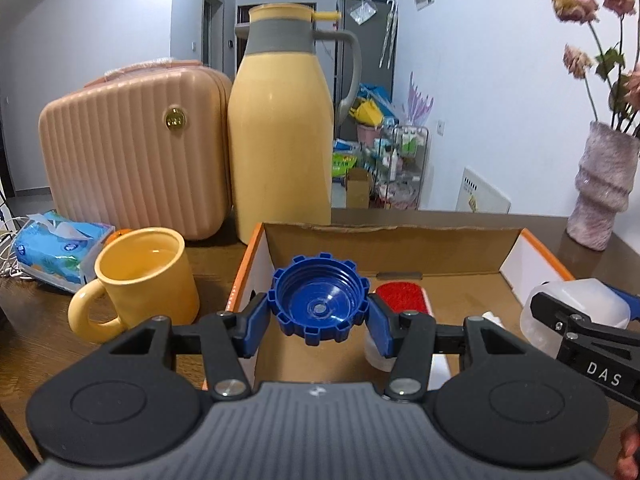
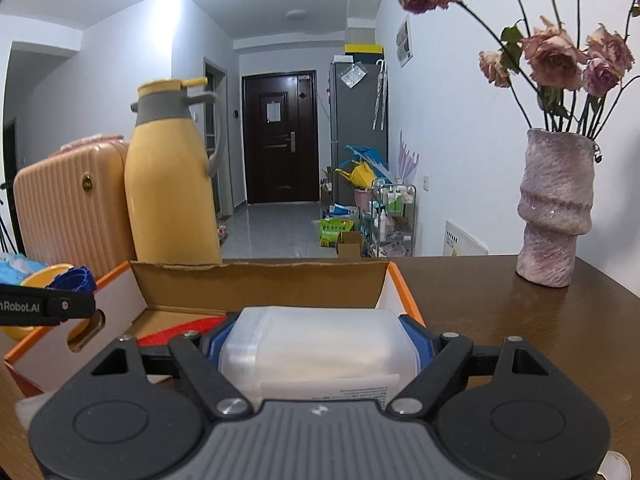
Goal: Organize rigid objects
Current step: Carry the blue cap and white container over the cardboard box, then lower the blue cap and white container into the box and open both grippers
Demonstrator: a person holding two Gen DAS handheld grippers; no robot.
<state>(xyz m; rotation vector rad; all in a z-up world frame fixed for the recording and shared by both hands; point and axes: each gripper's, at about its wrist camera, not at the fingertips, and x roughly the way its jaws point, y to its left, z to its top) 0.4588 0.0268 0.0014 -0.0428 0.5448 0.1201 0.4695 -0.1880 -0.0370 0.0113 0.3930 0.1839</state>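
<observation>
My left gripper (image 1: 319, 312) is shut on a blue ridged bottle cap (image 1: 319, 302), held open side toward the camera above the left part of an open cardboard box (image 1: 400, 248). My right gripper (image 2: 320, 348) is shut on a translucent white plastic container (image 2: 316, 352) with a label, held over the right side of the same box (image 2: 260, 280). It also shows at the right of the left wrist view (image 1: 576, 312). A red brush-like object (image 1: 398, 296) lies inside the box; the container partly hides it in the right wrist view (image 2: 188, 330).
A yellow mug (image 1: 140, 280), blue tissue pack (image 1: 60, 252), yellow thermos jug (image 1: 280, 132) and peach ribbed case (image 1: 136, 152) stand left of and behind the box. A pink vase (image 2: 556, 208) with dried roses stands on the brown table (image 2: 520, 320) at right.
</observation>
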